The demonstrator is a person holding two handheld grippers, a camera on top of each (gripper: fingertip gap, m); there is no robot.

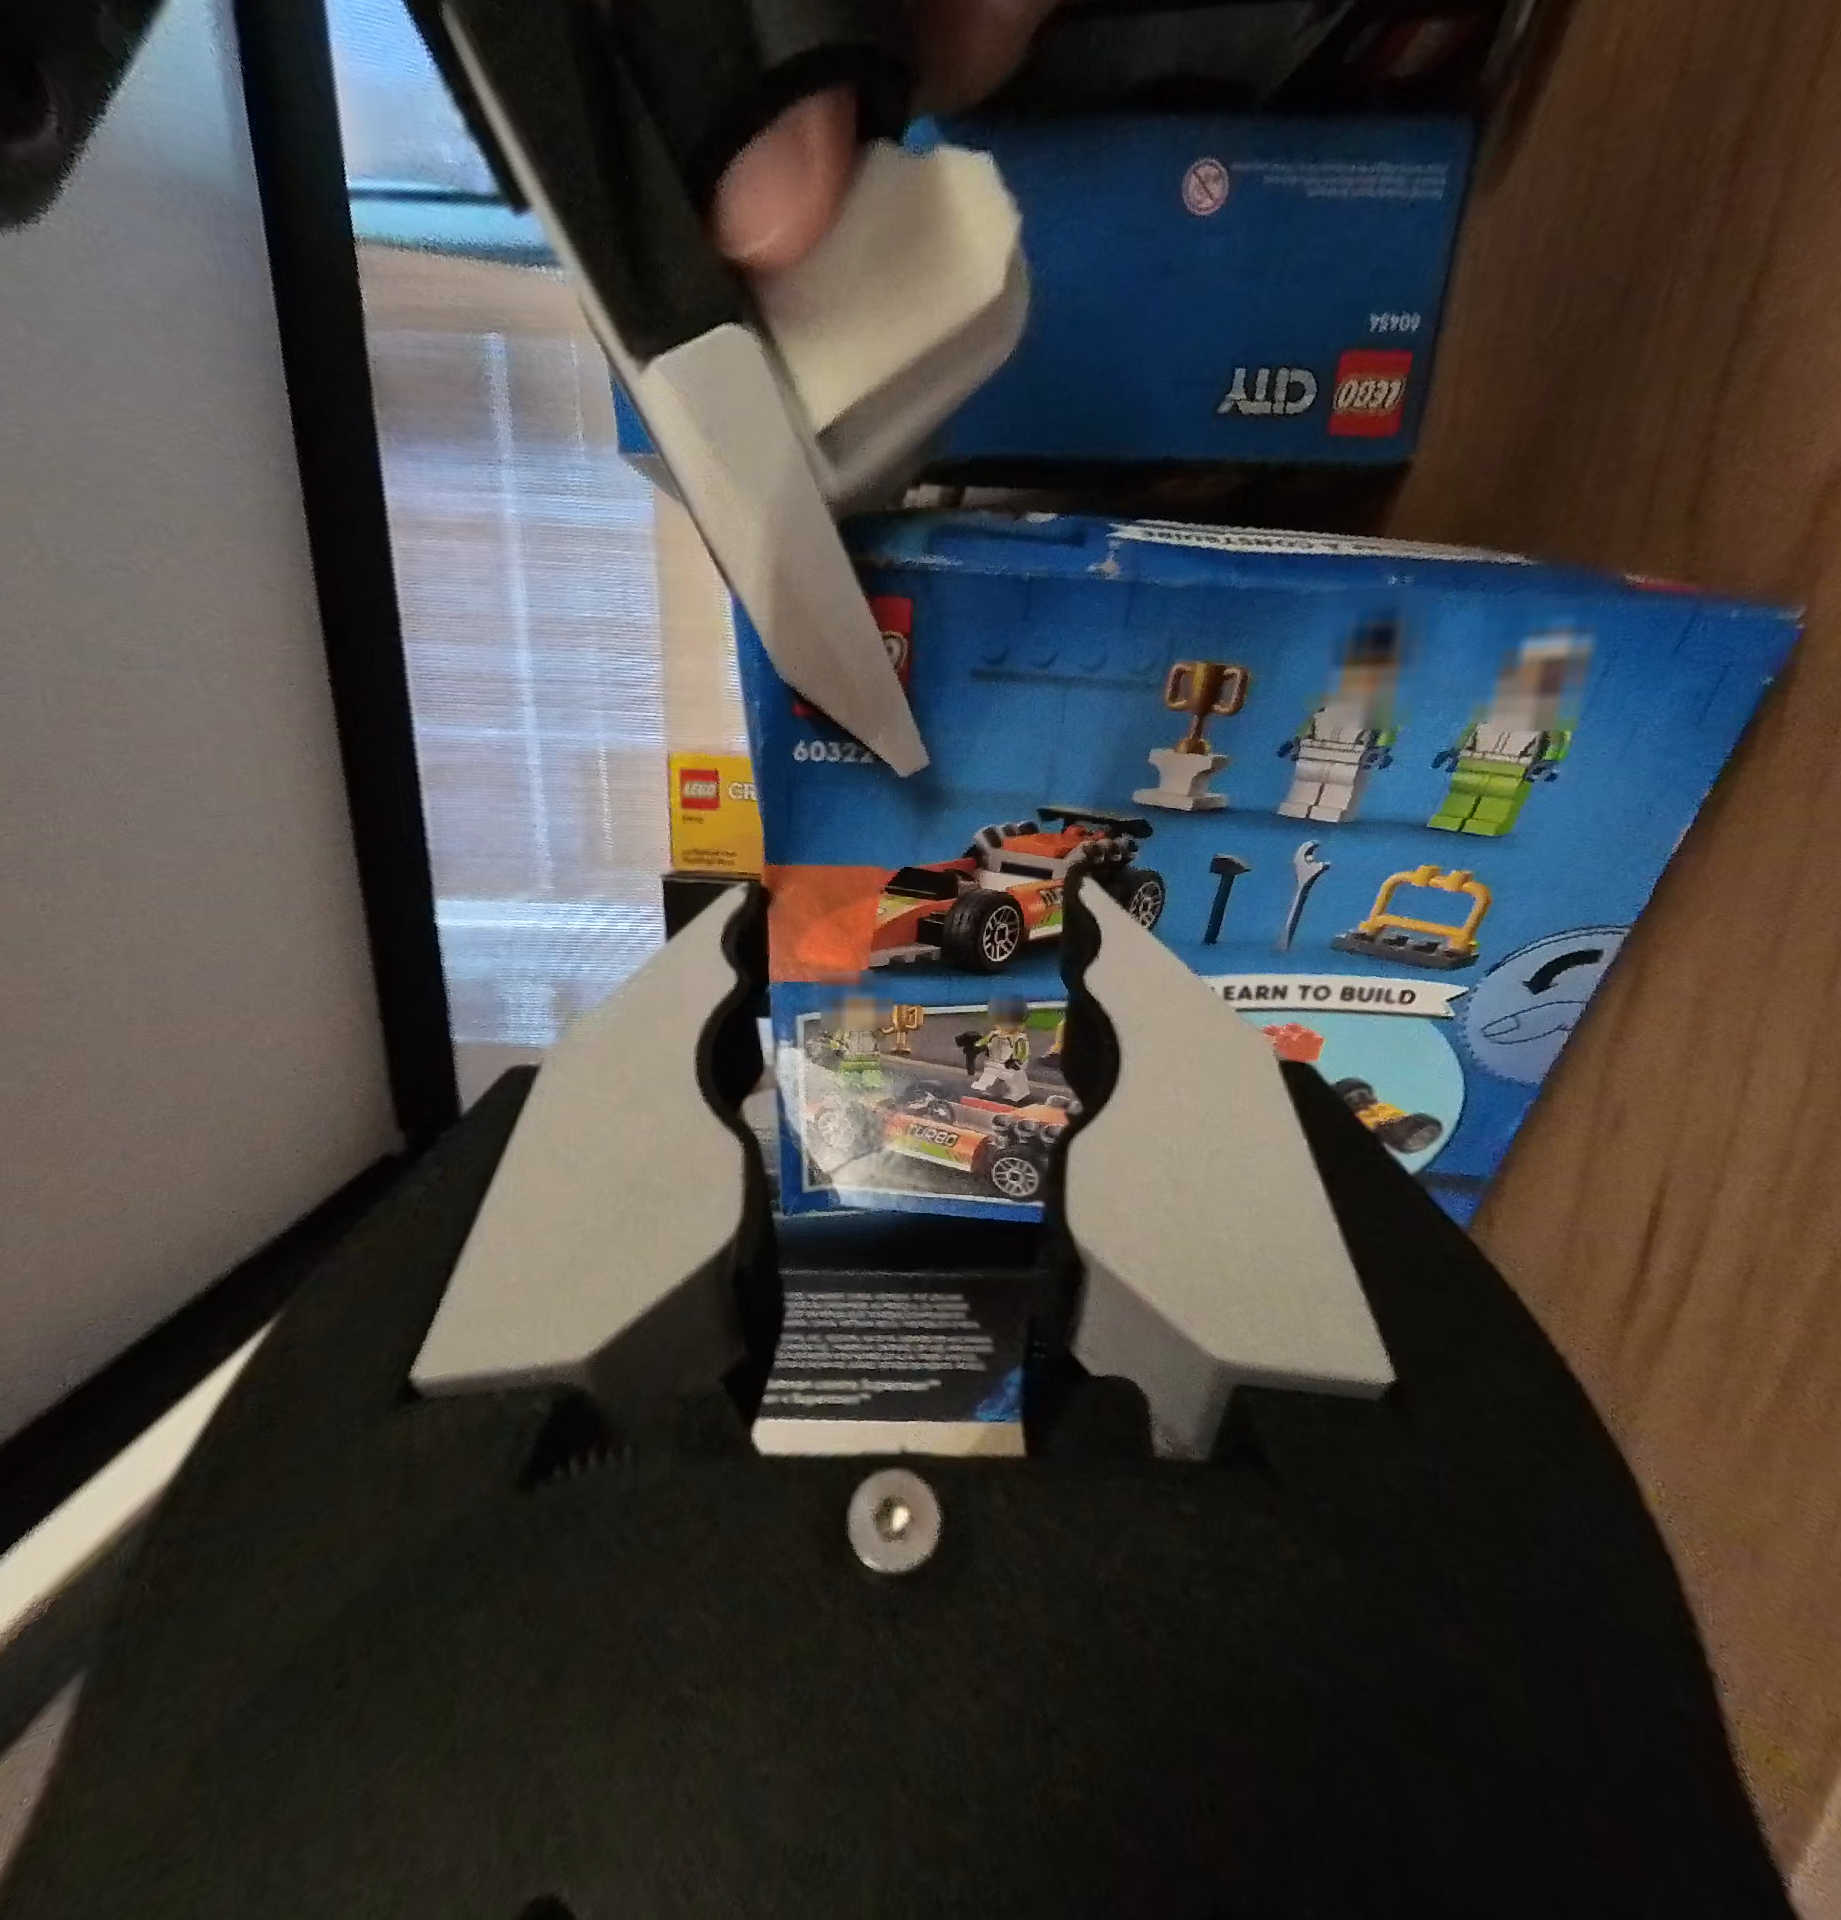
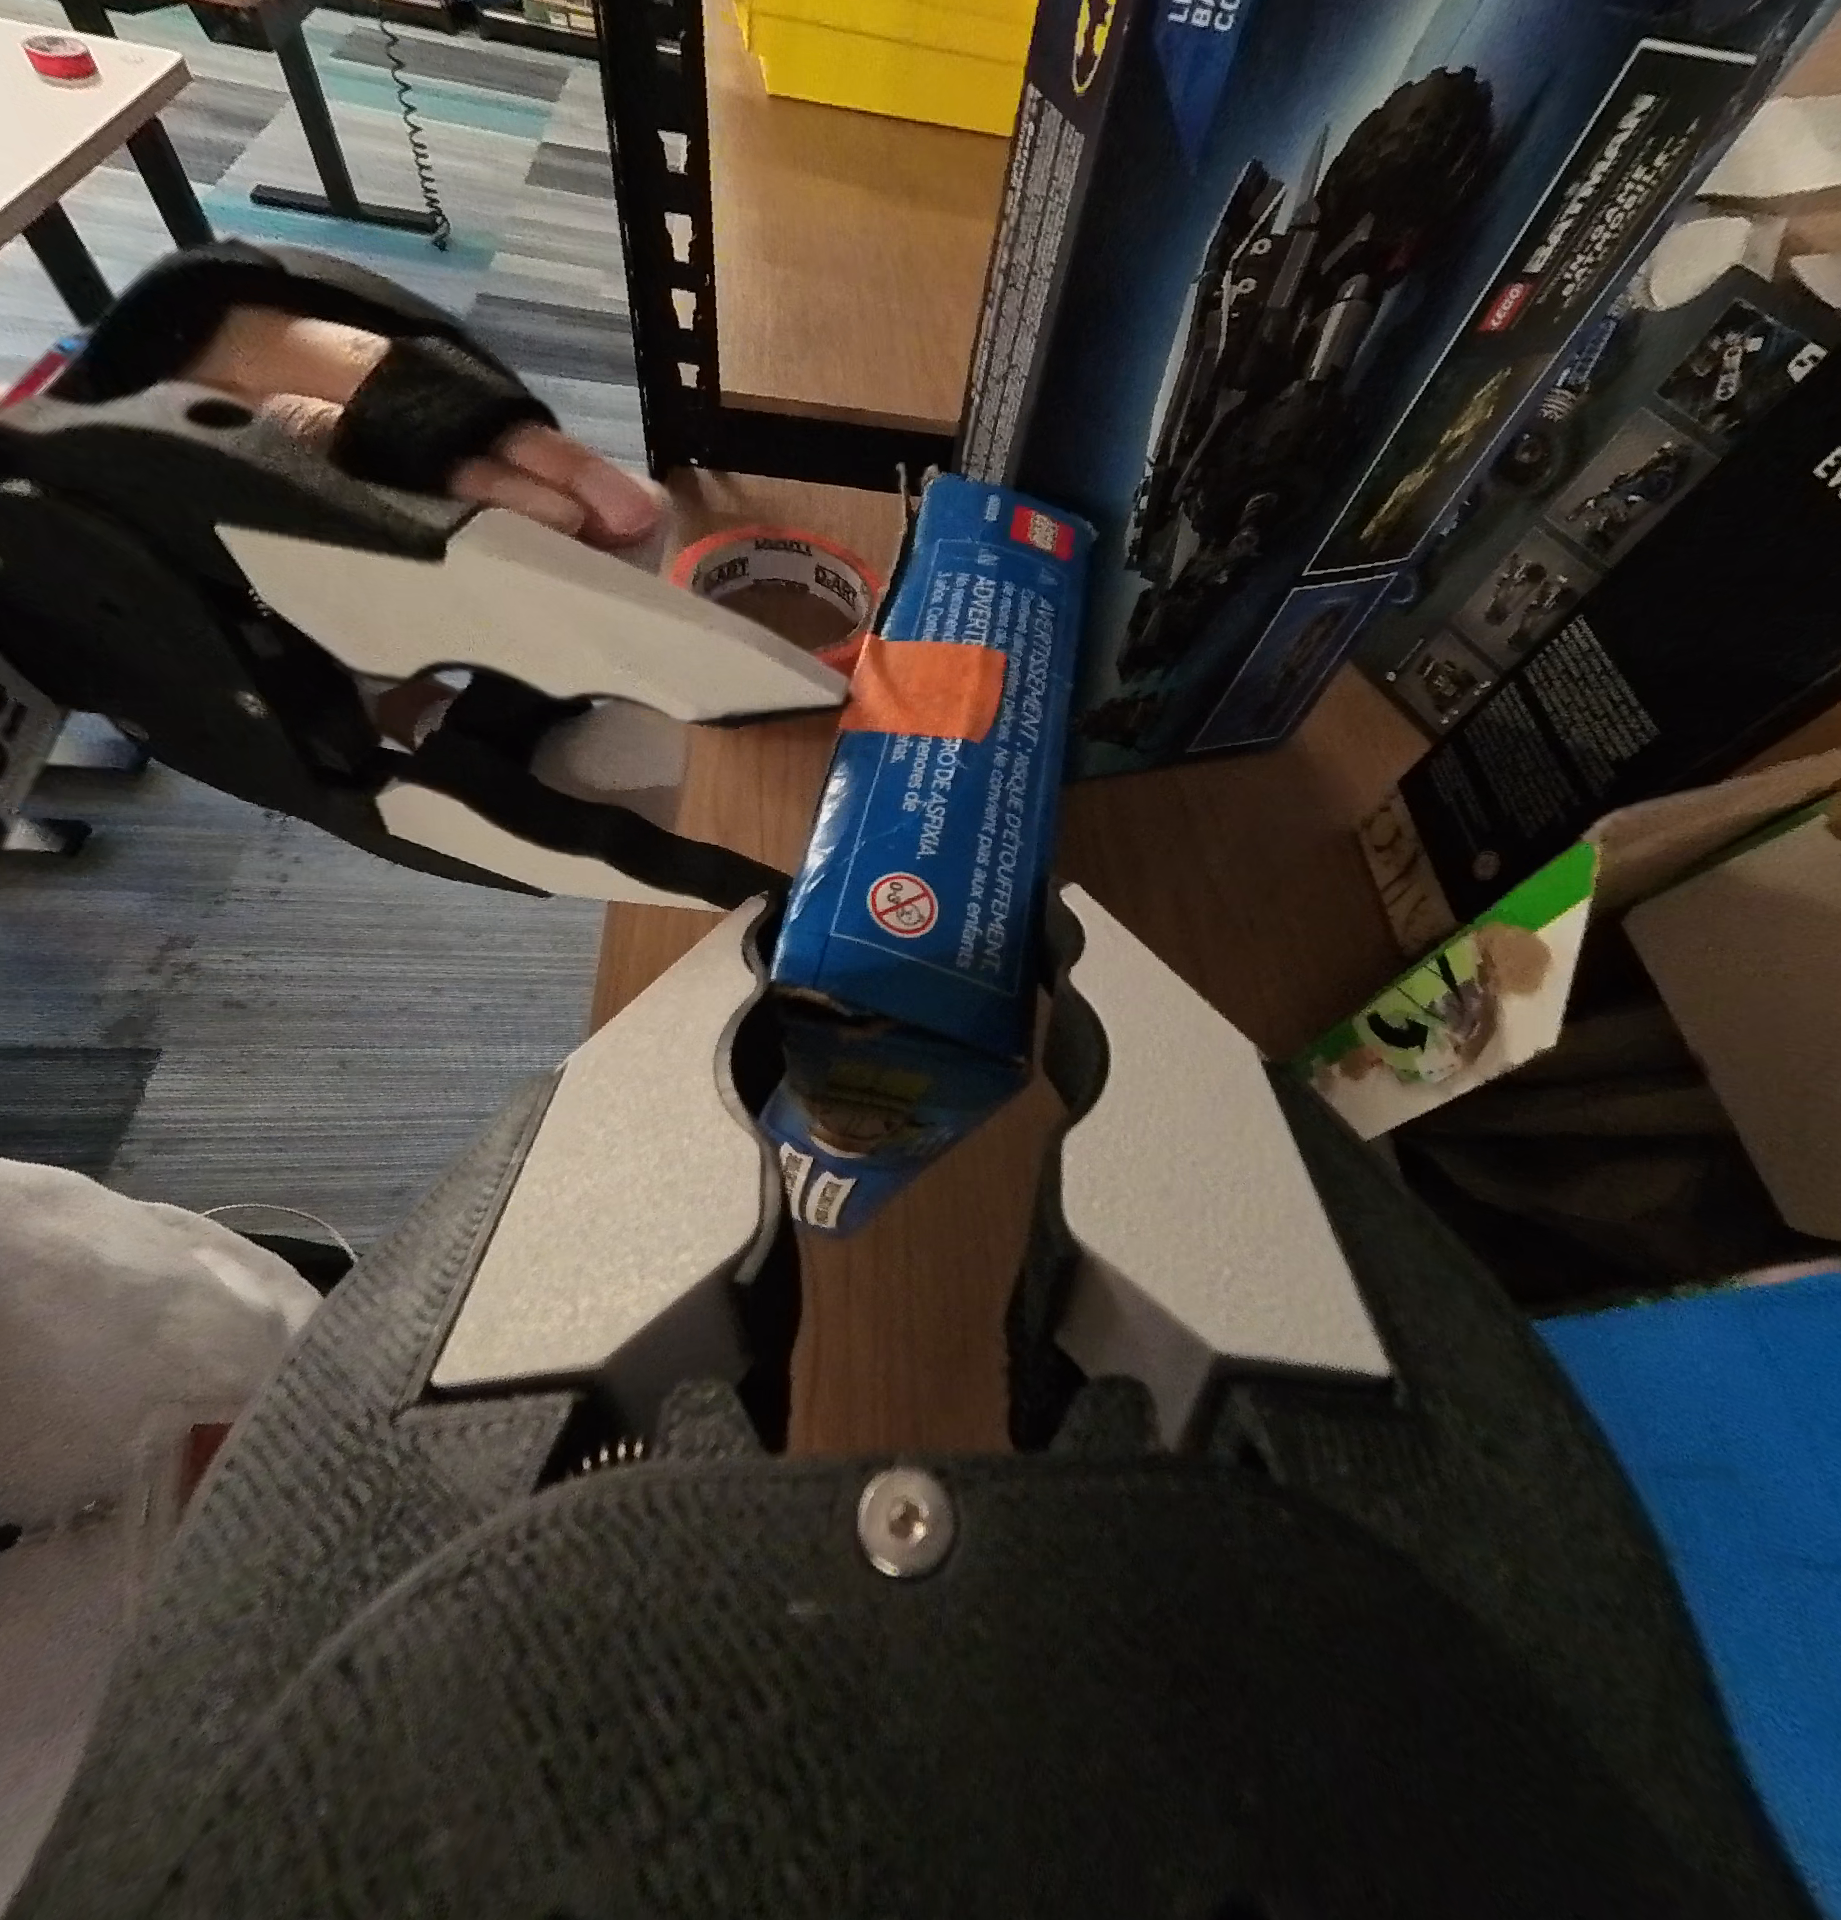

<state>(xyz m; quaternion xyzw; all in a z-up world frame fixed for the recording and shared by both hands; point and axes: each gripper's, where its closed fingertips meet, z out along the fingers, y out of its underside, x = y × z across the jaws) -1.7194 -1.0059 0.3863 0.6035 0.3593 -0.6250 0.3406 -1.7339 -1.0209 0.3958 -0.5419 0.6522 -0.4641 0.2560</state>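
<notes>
Looking along the left gripper [image 1: 911,894], its jaws stand apart and grasp nothing; the blue toy box [image 1: 1259,862] stands just ahead, broad face toward them. From the right gripper [image 2: 911,925], the box [image 2: 937,810] runs lengthwise away on the wooden surface [image 2: 1207,883], its near end clamped between the jaws, orange tape [image 2: 926,691] across its top.

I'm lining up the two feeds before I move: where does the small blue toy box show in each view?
Left wrist view: blue toy box centre-right, pictured face toward the camera.
Right wrist view: blue toy box at centre, narrow taped side showing, between the fingers of the right gripper.
Shared landmark: left gripper, bottom centre in its own view, at the left in the right one.
</notes>
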